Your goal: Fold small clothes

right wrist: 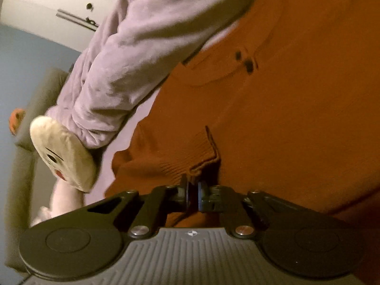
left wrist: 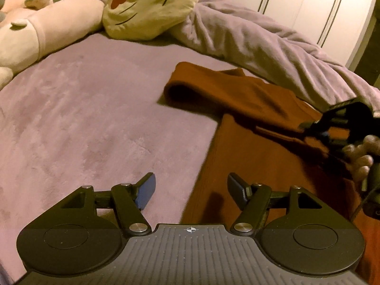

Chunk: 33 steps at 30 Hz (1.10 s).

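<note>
An orange knit sweater lies spread on the purple bed cover, one sleeve stretched out toward the left. My left gripper hovers open over the sweater's left edge, one blue pad above the cover, the other finger above the knit, nothing between them. My right gripper, in a person's hand, sits low on the sweater at the right. In the right wrist view my right gripper is shut on the ribbed cuff of the sweater, below its dark buttons.
A cream plush face and a pink plush toy lie at the far left of the bed. A crumpled purple blanket runs along the sweater's far side. White wardrobe doors stand behind.
</note>
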Available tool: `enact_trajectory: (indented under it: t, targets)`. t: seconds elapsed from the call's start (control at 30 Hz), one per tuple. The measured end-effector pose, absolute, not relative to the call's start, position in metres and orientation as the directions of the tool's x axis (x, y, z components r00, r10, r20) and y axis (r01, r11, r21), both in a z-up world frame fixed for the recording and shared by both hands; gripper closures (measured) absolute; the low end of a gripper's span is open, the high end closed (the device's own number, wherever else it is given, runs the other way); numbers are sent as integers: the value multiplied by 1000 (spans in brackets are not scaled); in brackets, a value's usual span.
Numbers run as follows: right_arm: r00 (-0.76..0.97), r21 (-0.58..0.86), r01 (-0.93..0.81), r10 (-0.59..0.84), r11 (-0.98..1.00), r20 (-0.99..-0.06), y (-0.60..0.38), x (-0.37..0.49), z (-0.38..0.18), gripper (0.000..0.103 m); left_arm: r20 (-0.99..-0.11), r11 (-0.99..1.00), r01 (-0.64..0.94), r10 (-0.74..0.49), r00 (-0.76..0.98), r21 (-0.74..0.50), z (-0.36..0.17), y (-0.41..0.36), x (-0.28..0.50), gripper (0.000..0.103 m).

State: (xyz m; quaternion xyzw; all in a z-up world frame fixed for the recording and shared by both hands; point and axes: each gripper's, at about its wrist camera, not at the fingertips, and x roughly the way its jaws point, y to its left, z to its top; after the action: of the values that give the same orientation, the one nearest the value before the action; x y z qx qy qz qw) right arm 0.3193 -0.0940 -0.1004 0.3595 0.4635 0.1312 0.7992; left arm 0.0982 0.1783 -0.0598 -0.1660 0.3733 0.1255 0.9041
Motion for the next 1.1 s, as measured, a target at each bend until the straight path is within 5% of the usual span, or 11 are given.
enact_trajectory:
  t: [0.27,0.37,0.53,0.83,0.93,1.1]
  targets:
    - [768,486,-65,354,872,-534,-162,266,-25,97,-712,935,-310,99,695,-173,-49,156,112,30]
    - [783,414,6,253,910,-568,-199,260,-30,97,-682,960,-244,88,726,-136,-45,140,143,17]
    - [763,436,129,192,891,-617,-247,262,-50,97,-719,968,-235,98,688,-93,-61,126,195,24]
    - [710,626,189,335,757,-620,-266,275,-88,85,-739,966,-244,101,666,-88,-71,123,211,23]
    - [716,613,162,336,773,-612,-261,279,-82,97,-745,966,-248,115,657,-70,-75,121,213,23]
    - [789,513,92,252,854,-561,-255,274,-50,97,-739,960,-278,167,653,-28,-78,119,217,20]
